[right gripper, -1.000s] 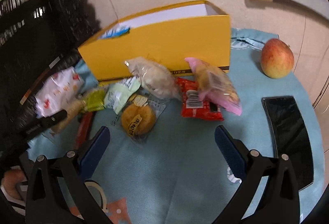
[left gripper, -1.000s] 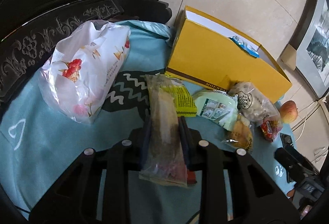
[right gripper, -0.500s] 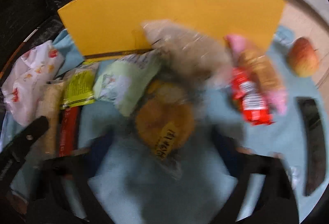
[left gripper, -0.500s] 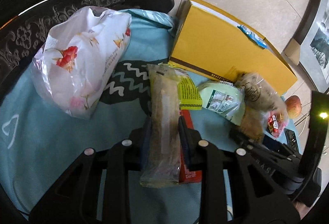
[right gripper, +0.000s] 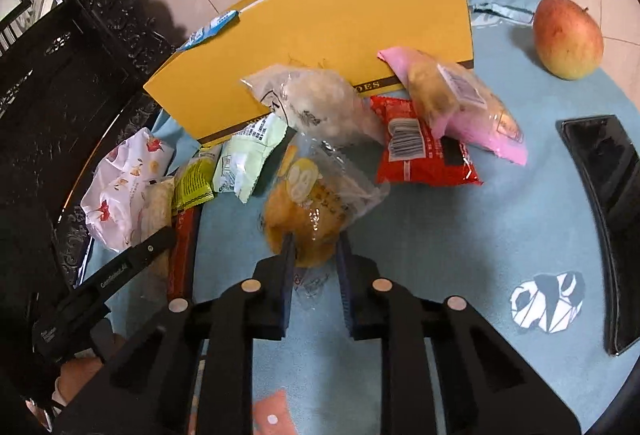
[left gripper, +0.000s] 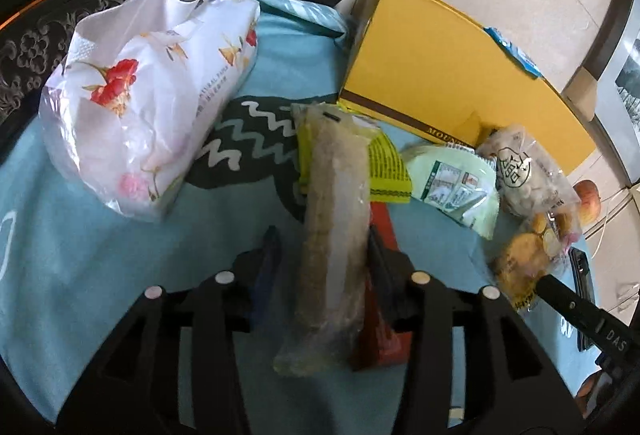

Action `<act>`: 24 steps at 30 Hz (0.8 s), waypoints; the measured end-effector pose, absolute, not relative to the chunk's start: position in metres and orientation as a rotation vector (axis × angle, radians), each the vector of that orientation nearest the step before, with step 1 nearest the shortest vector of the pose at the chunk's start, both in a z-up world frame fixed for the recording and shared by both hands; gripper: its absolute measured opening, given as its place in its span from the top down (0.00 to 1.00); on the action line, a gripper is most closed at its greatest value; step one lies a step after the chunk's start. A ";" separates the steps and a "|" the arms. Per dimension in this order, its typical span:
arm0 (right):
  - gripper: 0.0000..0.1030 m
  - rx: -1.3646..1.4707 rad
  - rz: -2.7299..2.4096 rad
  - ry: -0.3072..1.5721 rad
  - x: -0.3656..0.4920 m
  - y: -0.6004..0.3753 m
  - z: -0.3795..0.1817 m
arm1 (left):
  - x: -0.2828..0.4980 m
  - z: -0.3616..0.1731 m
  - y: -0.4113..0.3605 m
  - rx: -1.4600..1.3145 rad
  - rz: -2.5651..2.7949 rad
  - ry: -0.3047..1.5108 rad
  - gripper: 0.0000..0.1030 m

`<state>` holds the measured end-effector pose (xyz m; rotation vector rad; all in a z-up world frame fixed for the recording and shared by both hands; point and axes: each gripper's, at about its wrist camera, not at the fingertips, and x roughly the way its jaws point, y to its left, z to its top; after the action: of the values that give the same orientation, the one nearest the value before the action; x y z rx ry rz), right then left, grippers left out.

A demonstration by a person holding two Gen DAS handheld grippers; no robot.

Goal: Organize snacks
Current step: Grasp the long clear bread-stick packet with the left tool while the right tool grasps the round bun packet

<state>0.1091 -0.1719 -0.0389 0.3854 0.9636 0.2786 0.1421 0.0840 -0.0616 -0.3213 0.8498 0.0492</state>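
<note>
A second ago the left gripper (left gripper: 324, 271) clamped the long cracker pack (left gripper: 334, 235); now its jaws are opening and the pack lies loose between them on the worktop (left gripper: 100, 275), set down. Meanwhile the right gripper (right gripper: 314, 267), wide open before, has closed its jaws on the orange cake packet (right gripper: 308, 219), probably bound for the yellow box (right gripper: 320, 47). Only the right view shows the pink packet (right gripper: 460, 103), apple (right gripper: 568, 35) and phone (right gripper: 608, 195) clearly.

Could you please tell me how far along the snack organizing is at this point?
Barely started: only a blue packet pokes from the yellow box. The right tongs are shut on the round cake pack; the left tongs are opening around the long cracker pack. Five other snack packs remain on the cloth.
</note>
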 end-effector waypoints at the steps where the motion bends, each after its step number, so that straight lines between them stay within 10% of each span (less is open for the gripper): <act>1: 0.77 0.378 0.276 0.967 0.110 -0.169 -0.040 | 0.143 -0.061 0.083 -0.317 0.050 0.846 0.55; 5: 0.36 0.369 0.251 0.964 0.114 -0.165 -0.049 | 0.146 -0.060 0.079 -0.323 0.013 0.830 0.73; 24: 0.37 0.104 0.103 1.015 0.148 -0.102 -0.046 | 0.137 -0.042 0.083 -0.356 -0.001 0.815 0.74</act>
<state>0.1483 -0.1022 -0.0458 0.1038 1.0152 0.1034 0.1373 0.0826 -0.0423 -0.3559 0.8148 -0.0013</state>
